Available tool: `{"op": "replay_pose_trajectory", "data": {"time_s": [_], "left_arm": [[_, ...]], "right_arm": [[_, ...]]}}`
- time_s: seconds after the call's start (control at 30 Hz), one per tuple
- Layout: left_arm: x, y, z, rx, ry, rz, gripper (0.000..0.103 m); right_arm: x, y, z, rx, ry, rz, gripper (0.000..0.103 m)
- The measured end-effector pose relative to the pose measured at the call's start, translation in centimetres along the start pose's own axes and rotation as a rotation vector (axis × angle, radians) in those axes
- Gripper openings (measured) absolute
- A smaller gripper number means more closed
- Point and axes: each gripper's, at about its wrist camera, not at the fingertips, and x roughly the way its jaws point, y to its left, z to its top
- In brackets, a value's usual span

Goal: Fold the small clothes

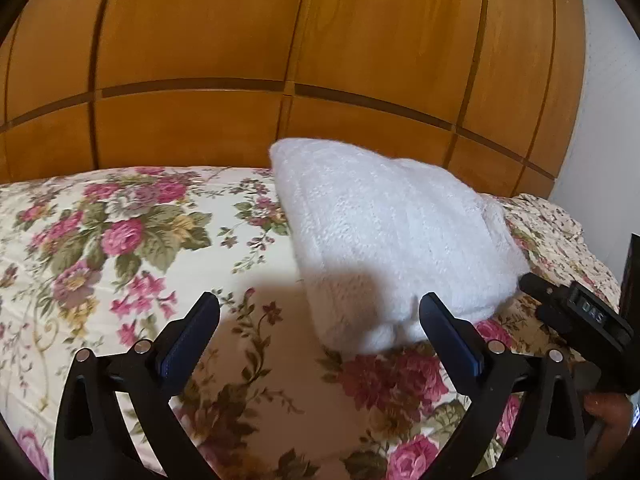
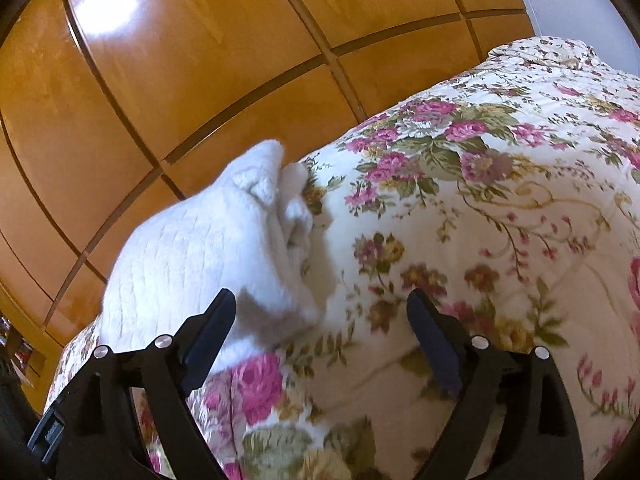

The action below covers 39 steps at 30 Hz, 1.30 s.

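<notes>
A white knitted garment (image 1: 392, 240) lies folded into a thick bundle on the floral bedspread (image 1: 120, 240). My left gripper (image 1: 320, 312) is open and empty, just in front of the bundle's near edge, with its right finger (image 1: 448, 332) close to the cloth. In the right wrist view the same bundle (image 2: 200, 252) sits at the left. My right gripper (image 2: 320, 312) is open and empty, its left finger (image 2: 212, 320) beside the bundle's near corner. Part of the right gripper's body (image 1: 576, 312) shows at the right edge of the left wrist view.
A tall wooden wardrobe (image 1: 280, 60) stands right behind the bed. The bedspread (image 2: 480, 200) stretches wide to the right in the right wrist view. A white wall (image 1: 600, 120) is at the far right.
</notes>
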Motion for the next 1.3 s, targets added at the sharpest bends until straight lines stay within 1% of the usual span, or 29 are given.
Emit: {"op": "replay_pose_trajectory", "data": {"time_s": [0.17, 0.23, 0.33, 0.4, 0.6, 0.7, 0.8, 0.87, 0.93, 1.1, 1.3], "left_arm": [[-1.6, -0.1, -0.7, -0.01, -0.019, 0.044, 0.099], [-2.0, -0.1, -1.0, -0.018, -0.015, 0.053, 0.099], [-2.6, -0.2, -1.5, -0.026, -0.007, 0.06, 0.099], [-2.9, -0.4, -1.8, -0.019, -0.002, 0.08, 0.099], [-3.9, -1.9, -2.4, 0.045, -0.001, 0.131, 0.099], [-4.6, -2.5, -2.6, 0.07, -0.009, 0.138, 0.099], [-5.3, -3.0, -2.8, 0.08, -0.007, 0.128, 0.099], [-6.1, -3.3, -3.0, 0.074, -0.015, 0.158, 0.099], [-6.8, -3.5, -3.1, 0.076, -0.04, 0.189, 0.099], [-8.9, -4.2, -3.2, 0.11, -0.088, 0.233, 0.099], [-10.8, -4.9, -3.1, 0.099, -0.093, 0.227, 0.099]], "right_arm": [[-1.3, 0.8, -1.4, -0.064, 0.013, -0.004, 0.093], [-1.9, 1.3, -2.1, -0.099, 0.007, -0.013, 0.093], [-2.7, 1.8, -2.7, -0.141, -0.013, -0.026, 0.098], [-3.2, 2.1, -3.1, -0.171, -0.016, -0.039, 0.101], [-4.9, 2.2, -4.2, -0.227, -0.003, -0.082, 0.101], [-5.8, 2.2, -4.7, -0.264, 0.001, -0.108, 0.101], [-6.4, 2.5, -4.6, -0.291, 0.008, -0.139, 0.101], [-7.0, 2.6, -4.2, -0.298, -0.006, -0.158, 0.101], [-7.9, 2.8, -4.0, -0.305, -0.018, -0.165, 0.101], [-9.6, 3.1, -4.1, -0.338, -0.02, -0.181, 0.101], [-11.9, 3.7, -3.9, -0.318, -0.045, -0.181, 0.101]]}}
